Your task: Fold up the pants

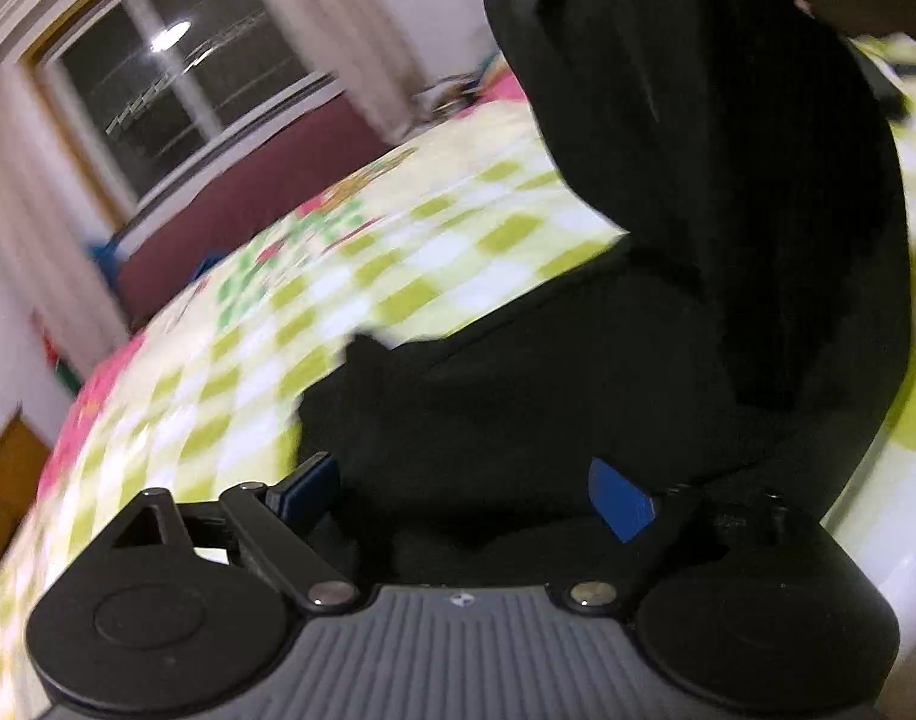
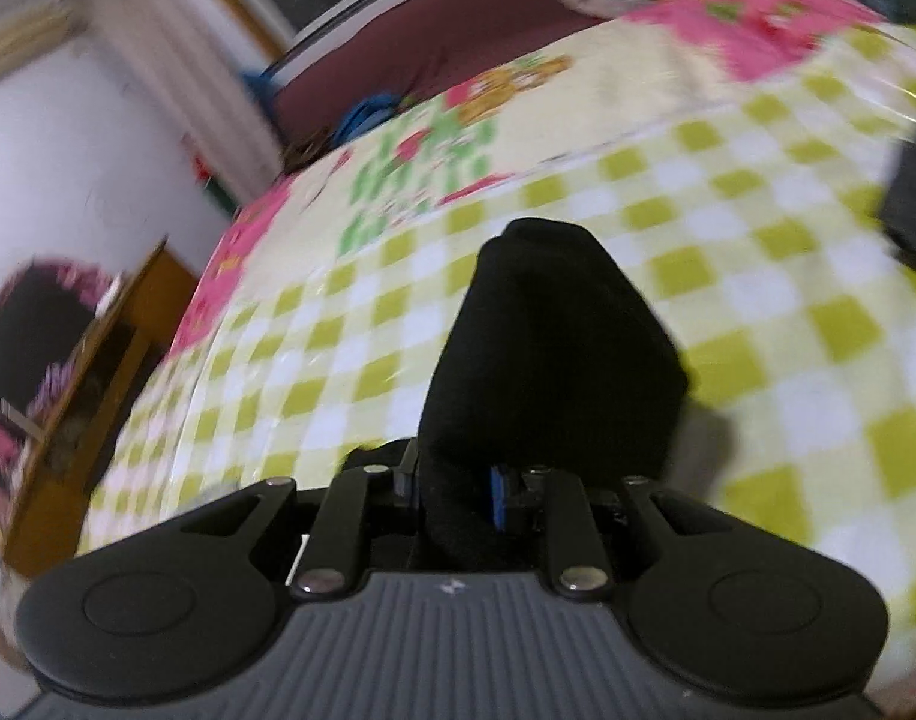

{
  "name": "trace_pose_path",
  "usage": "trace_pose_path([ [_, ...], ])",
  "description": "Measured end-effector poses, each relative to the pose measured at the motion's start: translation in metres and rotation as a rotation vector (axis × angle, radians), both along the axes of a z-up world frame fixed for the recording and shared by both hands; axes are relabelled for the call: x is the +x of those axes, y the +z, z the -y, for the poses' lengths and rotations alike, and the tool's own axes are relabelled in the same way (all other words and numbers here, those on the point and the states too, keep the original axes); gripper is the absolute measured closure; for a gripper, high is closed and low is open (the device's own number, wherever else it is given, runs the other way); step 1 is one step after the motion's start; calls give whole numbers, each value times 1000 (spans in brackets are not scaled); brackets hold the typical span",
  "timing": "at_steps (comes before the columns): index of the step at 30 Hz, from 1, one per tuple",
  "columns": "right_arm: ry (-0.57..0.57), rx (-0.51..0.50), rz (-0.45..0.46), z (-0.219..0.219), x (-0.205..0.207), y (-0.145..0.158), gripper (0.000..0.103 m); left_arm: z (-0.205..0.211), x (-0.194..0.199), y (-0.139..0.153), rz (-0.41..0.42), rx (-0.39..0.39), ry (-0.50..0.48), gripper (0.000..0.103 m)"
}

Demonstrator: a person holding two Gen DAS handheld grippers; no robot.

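The black pants (image 1: 667, 330) hang over the checked bedspread (image 1: 338, 300) and fill the right half of the left wrist view. My left gripper (image 1: 463, 492) has the black cloth between its blue pads (image 1: 622, 501); its jaws stand fairly wide, so I cannot tell whether it grips. In the right wrist view my right gripper (image 2: 455, 486) is shut on a bunched fold of the black pants (image 2: 553, 336), which sticks up above the bedspread (image 2: 757, 300). Both views are blurred by motion.
The bed has a green and white checked cover with pink borders (image 2: 751, 12). A dark red headboard (image 1: 248, 198) and a window (image 1: 176, 90) stand behind it. A wooden piece of furniture (image 2: 92, 384) is left of the bed. A dark object (image 2: 913, 204) lies at the right.
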State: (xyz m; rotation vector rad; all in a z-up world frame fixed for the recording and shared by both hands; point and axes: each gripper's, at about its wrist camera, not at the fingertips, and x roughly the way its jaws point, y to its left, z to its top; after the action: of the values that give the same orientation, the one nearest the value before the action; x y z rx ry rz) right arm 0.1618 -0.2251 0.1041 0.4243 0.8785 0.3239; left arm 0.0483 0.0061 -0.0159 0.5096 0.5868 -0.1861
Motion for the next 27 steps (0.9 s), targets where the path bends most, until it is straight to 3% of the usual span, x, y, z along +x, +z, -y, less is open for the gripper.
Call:
trace_pose_path([
  [3,79,-57,-21,-48,13,-12,81,-31,3,6,-34,-93,96,0],
  [5,118,-88,-48,-75,20,-25,80,-46,12,1,-99,-125,162,0],
  [9,171,-142,-100,-119,29,-56,77,-57,21,-4,-148,-184,192,0],
  [13,179,-162,-125,-138,28,-77,76,-57,17,-6,-132,-165,192,0],
  [19,223,-205,-102,-151,23,-75,73,-49,16,-10,-137,-139,178,0],
  [21,215,-192,-117,-155,30,-77,67,-48,12,-7,-122,-139,180,0],
  [23,217,-124,-142,-156,37,-79,49,-48,6,-3,-99,-140,185,0],
  [25,244,-36,-172,-156,44,-82,40,-48,-2,3,-64,-123,193,0],
  [27,256,25,-171,-155,46,-80,40,-48,-15,8,-27,-111,190,0],
])
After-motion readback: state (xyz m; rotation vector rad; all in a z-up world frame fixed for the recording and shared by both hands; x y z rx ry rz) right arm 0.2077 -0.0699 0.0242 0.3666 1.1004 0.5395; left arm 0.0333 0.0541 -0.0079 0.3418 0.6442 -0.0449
